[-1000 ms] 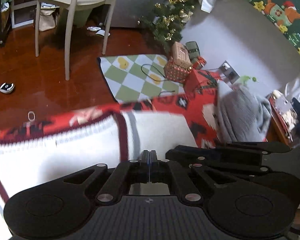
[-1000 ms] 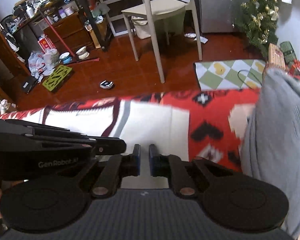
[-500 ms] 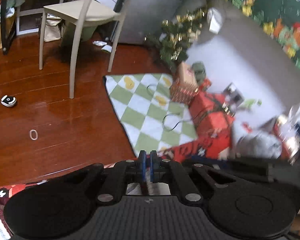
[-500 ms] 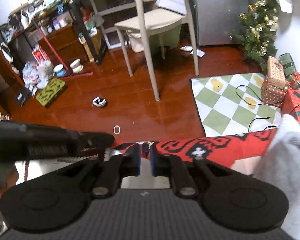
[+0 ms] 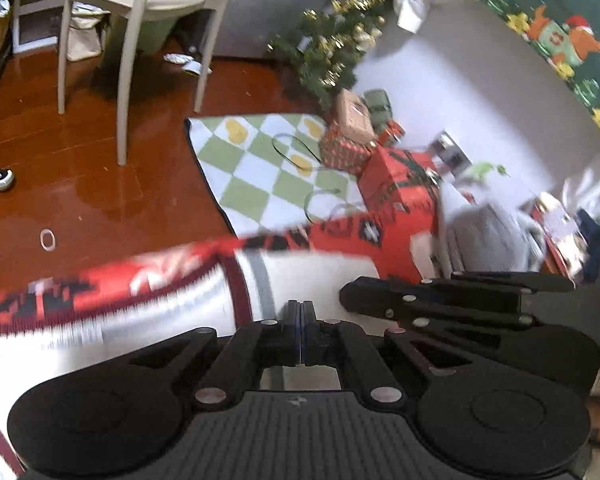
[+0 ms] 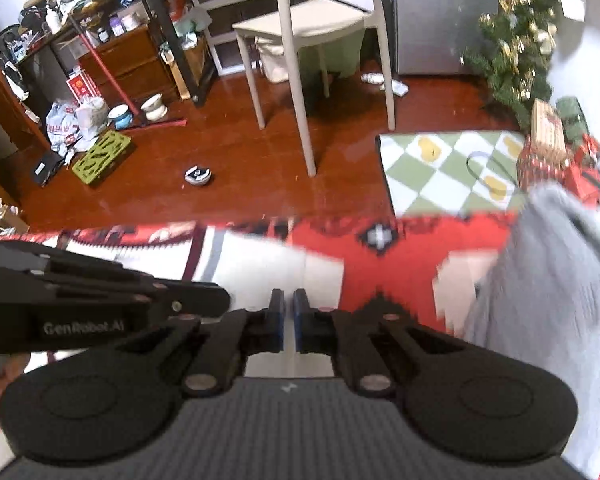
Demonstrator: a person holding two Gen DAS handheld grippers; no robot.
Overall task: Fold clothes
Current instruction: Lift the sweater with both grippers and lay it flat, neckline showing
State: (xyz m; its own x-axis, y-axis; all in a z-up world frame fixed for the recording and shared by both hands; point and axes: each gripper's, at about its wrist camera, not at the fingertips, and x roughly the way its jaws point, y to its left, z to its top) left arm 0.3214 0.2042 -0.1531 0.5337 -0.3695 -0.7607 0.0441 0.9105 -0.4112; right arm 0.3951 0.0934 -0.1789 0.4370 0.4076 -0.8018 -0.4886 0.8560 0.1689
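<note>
On the left, the left claw [image 5: 301,312] has its fingers pressed fully together above the white garment [image 5: 312,276] with dark red and grey stripes, and I cannot tell if any cloth is caught. This garment lies on the red patterned blanket [image 6: 400,264], near the claws. To the right, the right claw [image 6: 288,314] shows a thin gap with white cloth behind it, and a grey sweater [image 6: 540,300] lies at the far right.
</note>
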